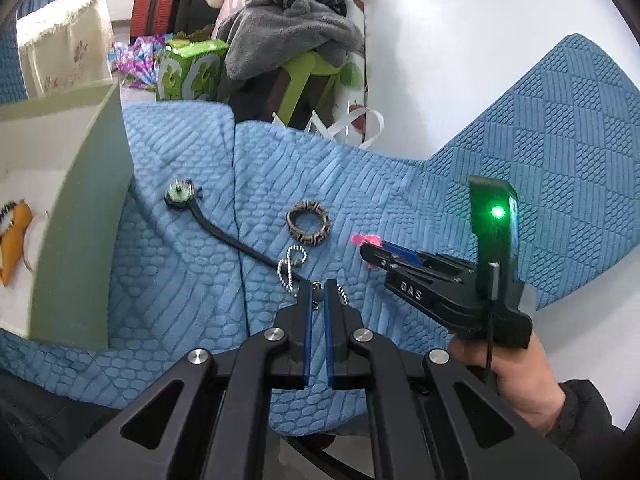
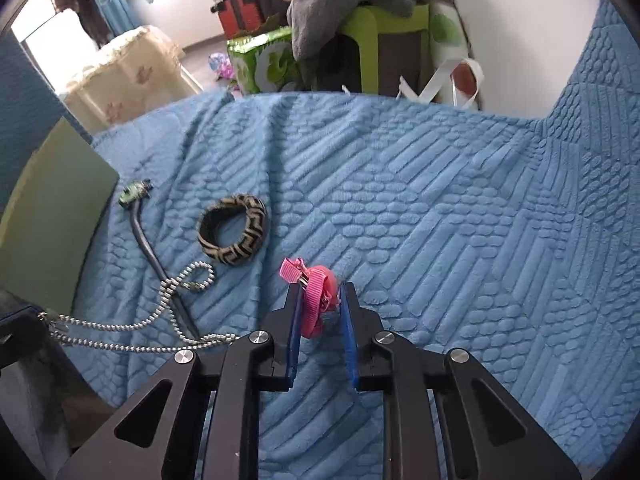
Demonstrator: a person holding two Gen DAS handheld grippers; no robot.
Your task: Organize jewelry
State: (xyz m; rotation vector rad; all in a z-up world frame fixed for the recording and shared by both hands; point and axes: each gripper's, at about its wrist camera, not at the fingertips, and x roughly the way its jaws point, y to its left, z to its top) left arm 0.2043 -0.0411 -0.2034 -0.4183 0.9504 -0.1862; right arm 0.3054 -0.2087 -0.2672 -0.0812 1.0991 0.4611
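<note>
My left gripper [image 1: 319, 290] is shut on a silver ball chain [image 1: 292, 258], which trails from its tips onto the blue bedspread [image 1: 400, 184]. In the right wrist view the same chain [image 2: 132, 326] runs to the left gripper [image 2: 24, 328] at the frame's left edge. My right gripper [image 2: 320, 292] is shut on a pink ribbon hair clip [image 2: 314, 304], low over the bedspread [image 2: 440, 220]. From the left wrist view the clip [image 1: 362, 239] pokes out of the right gripper [image 1: 370, 254]. A brown patterned bangle [image 1: 320, 236] [image 2: 244, 248] and a black cord with a green pendant [image 1: 182, 194] [image 2: 134, 192] lie flat nearby.
An open box with green walls [image 1: 80, 216] [image 2: 52, 208] stands at the left, with an orange item [image 1: 14, 240] inside. Beyond the bed's far edge are a green stool [image 2: 368, 40] piled with grey clothes, a green carton [image 1: 192, 72] and a white bag.
</note>
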